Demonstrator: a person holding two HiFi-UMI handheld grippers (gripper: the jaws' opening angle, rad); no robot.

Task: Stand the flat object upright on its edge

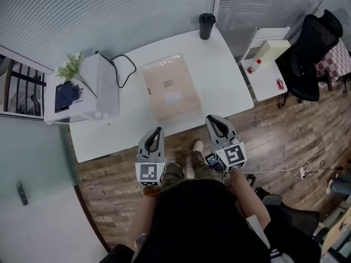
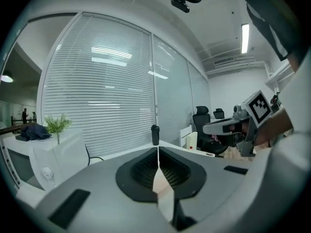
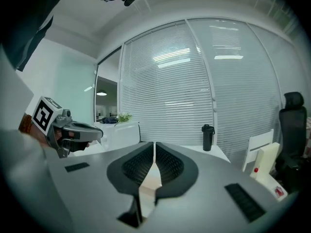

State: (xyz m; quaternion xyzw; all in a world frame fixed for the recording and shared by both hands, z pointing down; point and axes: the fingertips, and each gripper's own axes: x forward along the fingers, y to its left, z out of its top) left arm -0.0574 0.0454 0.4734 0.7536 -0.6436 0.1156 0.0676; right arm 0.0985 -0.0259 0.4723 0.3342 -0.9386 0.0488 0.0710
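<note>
A flat tan cardboard parcel [image 1: 170, 86] wrapped in clear film lies flat on the white table [image 1: 225, 64], near its front edge. My left gripper [image 1: 159, 129] hovers just off that edge, in front of the parcel's left corner, shut and empty. Off the right corner my right gripper [image 1: 211, 118] is also shut with nothing in it. In the left gripper view the jaws [image 2: 157, 152] meet in a thin line, and a sliver of the parcel [image 2: 164, 191] shows below them. The right gripper view shows the same closed line [image 3: 154, 147].
A black tumbler [image 1: 207, 25] stands at the table's far edge. A white appliance [image 1: 104, 86] with a plant [image 1: 71, 69] and a black cable [image 1: 125, 67] fills the left end. At the right are a small white side table [image 1: 263, 78] and a black chair [image 1: 310, 51].
</note>
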